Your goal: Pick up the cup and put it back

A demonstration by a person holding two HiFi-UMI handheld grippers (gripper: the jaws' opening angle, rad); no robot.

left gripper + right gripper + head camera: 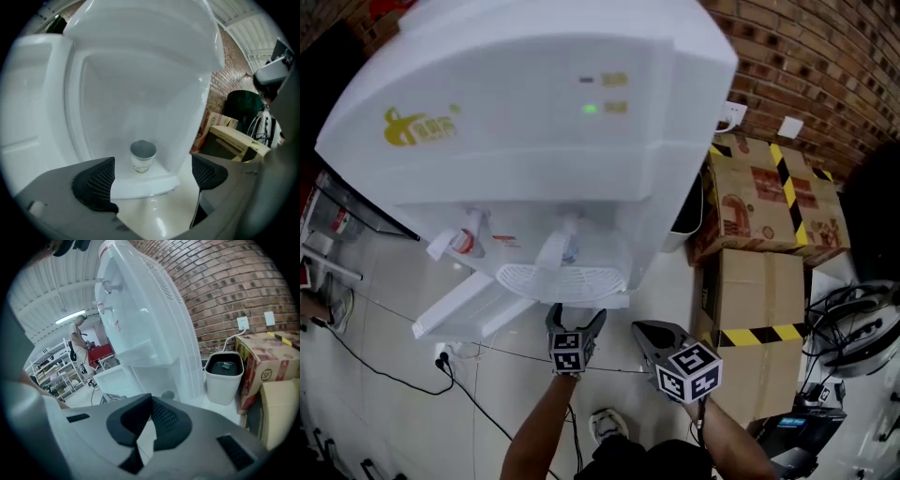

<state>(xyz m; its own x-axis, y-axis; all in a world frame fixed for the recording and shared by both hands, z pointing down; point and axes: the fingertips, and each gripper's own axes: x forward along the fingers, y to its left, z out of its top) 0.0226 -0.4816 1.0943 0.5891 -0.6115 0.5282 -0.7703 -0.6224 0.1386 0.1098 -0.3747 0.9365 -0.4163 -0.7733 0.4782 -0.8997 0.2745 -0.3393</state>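
A small paper cup [142,157] with a pale printed side stands upright on the drip tray [154,183] in the recess of a big white water dispenser [525,122]. My left gripper [150,180] is drawn back from the tray. Its jaws stand wide open, with only the tray edge and floor showing between the dark pads [93,185], and the cup sits beyond them, untouched. In the head view the left gripper [577,317] hovers just in front of the tray grille [562,281], where the cup is hidden. My right gripper [639,328] hangs to its right, its jaws shut [151,401] on nothing.
Cardboard boxes with yellow-black tape [759,202] [750,309] stand right of the dispenser, with a white waste bin [224,376] by the brick wall. A black cable [394,375] runs across the tiled floor at left. A person [77,341] stands far off by shelves.
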